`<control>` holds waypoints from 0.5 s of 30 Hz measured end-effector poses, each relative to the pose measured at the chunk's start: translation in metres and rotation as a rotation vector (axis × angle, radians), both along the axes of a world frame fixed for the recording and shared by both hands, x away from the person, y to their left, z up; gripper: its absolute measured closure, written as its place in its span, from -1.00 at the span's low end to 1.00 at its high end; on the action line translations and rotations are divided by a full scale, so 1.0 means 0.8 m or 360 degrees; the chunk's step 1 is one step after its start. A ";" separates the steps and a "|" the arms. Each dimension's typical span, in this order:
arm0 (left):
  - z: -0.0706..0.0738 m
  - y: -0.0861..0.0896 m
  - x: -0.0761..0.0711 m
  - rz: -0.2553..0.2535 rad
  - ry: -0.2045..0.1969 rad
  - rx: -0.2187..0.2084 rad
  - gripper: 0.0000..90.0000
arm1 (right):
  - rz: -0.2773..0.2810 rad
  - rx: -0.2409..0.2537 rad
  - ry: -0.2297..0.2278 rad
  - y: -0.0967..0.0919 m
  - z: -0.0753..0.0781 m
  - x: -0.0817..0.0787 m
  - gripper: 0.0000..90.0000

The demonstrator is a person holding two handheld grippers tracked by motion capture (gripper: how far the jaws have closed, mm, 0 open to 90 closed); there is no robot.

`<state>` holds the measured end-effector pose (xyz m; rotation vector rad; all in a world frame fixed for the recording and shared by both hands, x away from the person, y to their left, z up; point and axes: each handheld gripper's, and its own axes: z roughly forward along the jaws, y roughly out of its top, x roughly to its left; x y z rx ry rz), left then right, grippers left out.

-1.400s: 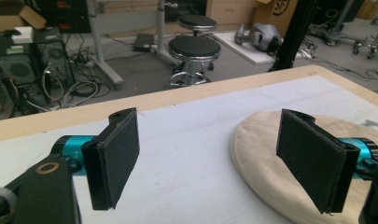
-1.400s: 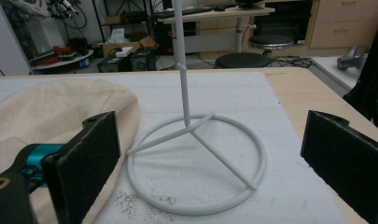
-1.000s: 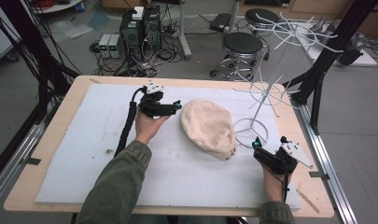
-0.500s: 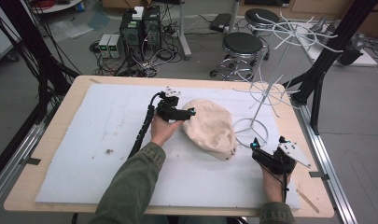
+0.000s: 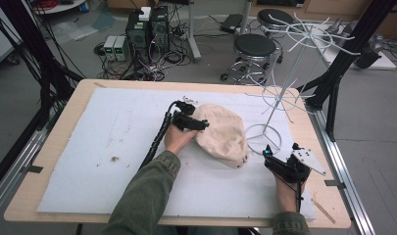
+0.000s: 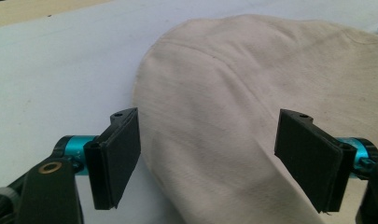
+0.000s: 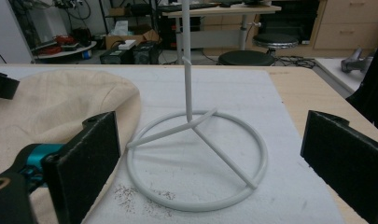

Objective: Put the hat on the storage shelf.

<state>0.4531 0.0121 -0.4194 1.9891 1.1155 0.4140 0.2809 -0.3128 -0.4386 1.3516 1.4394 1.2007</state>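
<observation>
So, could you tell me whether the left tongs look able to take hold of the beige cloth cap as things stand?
Probably yes. The left tongs stand open with the beige cloth cap lying directly between and ahead of their pads, on the white foam mat, and nothing sits in between.

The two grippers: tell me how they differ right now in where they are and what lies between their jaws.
The left gripper is at the beige cap, its jaws straddling the cap's edge; the right gripper sits apart from the cap, near the table's front right, facing the white rack's ring base, nothing between its jaws. Both are open, each held in a hand.
</observation>
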 end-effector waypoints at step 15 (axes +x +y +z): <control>-0.021 -0.016 0.011 0.0178 0.0188 0.0134 -0.58 | 0.0003 0.0005 -0.0002 -0.003 0.000 -0.003 -0.92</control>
